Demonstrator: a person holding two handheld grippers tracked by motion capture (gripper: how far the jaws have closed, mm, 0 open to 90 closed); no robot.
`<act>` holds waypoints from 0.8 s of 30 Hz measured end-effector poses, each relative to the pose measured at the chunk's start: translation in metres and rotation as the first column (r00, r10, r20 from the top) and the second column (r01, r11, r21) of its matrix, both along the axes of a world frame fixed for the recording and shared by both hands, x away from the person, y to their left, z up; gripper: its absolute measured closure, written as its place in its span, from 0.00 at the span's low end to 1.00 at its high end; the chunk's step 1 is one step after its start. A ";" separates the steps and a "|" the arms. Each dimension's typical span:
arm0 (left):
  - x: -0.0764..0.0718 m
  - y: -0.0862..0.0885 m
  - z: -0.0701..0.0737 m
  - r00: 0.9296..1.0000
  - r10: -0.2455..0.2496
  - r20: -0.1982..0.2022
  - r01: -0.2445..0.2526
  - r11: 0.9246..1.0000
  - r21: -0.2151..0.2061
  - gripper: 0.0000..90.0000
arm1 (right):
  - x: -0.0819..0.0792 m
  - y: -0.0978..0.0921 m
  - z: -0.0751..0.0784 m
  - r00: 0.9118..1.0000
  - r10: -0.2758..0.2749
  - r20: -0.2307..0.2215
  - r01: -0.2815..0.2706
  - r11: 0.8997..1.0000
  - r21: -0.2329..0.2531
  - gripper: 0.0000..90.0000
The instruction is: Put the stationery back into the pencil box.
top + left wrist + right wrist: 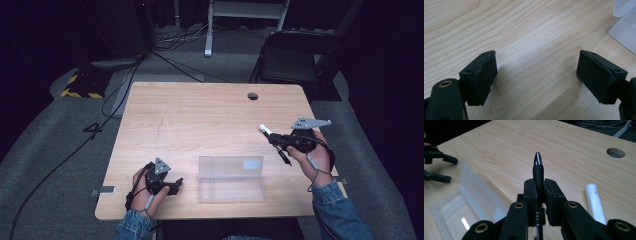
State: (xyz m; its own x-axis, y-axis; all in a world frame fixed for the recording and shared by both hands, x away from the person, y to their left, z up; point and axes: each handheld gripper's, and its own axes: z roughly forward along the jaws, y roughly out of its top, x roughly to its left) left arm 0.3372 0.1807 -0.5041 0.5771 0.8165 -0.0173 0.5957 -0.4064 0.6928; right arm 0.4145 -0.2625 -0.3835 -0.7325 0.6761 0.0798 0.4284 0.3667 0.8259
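Pinching black pen point(538, 171) in right gripper point(539, 192) above clear case point(231, 177); left gripper point(536, 75) wide open, empty. Risk: thin grip, pen slipping or rolling past white tube point(595, 203).

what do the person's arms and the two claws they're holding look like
Both forearms wear blue denim sleeves. The left claw and right claw are black, each topped by a grey three-cornered plate. The jaws are flat black pads with brass-ringed pivots. A dark cable trails from the right one.

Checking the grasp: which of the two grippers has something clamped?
The right gripper: its jaws are shut on a black pen. The left gripper stands open over bare table.
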 end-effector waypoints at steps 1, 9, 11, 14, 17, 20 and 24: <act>0.000 0.000 0.000 1.000 0.000 0.002 0.000 1.000 -0.001 0.19 | -0.003 0.002 0.000 1.000 0.007 0.002 -0.007 1.000 0.000 0.90; 0.000 -0.001 0.000 1.000 0.003 0.000 -0.003 1.000 0.001 0.19 | -0.015 0.011 0.008 0.997 0.079 0.026 -0.079 0.997 0.001 0.90; 0.000 -0.003 0.000 1.000 -0.004 0.002 0.004 1.000 -0.003 0.19 | -0.017 0.014 0.005 0.994 0.104 0.031 -0.104 0.995 -0.002 0.90; 0.000 -0.007 0.000 1.000 -0.029 0.004 0.029 1.000 0.002 0.19 | -0.018 0.019 0.002 0.992 0.125 0.026 -0.125 0.992 -0.006 0.90; 0.000 -0.013 0.000 0.999 -0.047 0.005 0.047 0.999 0.005 0.19 | -0.019 0.026 -0.004 0.988 0.151 0.014 -0.151 0.989 -0.003 0.90; 0.000 -0.016 0.000 0.999 -0.044 -0.003 0.044 0.999 0.002 0.19 | -0.020 0.033 -0.009 0.984 0.176 0.010 -0.176 0.984 -0.009 0.90; 0.000 -0.020 0.000 0.998 -0.056 0.005 0.056 0.998 0.012 0.19 | -0.021 0.042 -0.015 0.976 0.218 0.006 -0.218 0.976 -0.021 0.90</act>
State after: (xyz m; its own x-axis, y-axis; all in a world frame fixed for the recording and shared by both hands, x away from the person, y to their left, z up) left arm 0.3376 0.1611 -0.5036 0.6223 0.7828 -0.0047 0.5680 -0.4474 0.6908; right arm 0.3934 -0.2200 -0.3985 -0.8630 0.5015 0.0615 0.3298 0.4668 0.8206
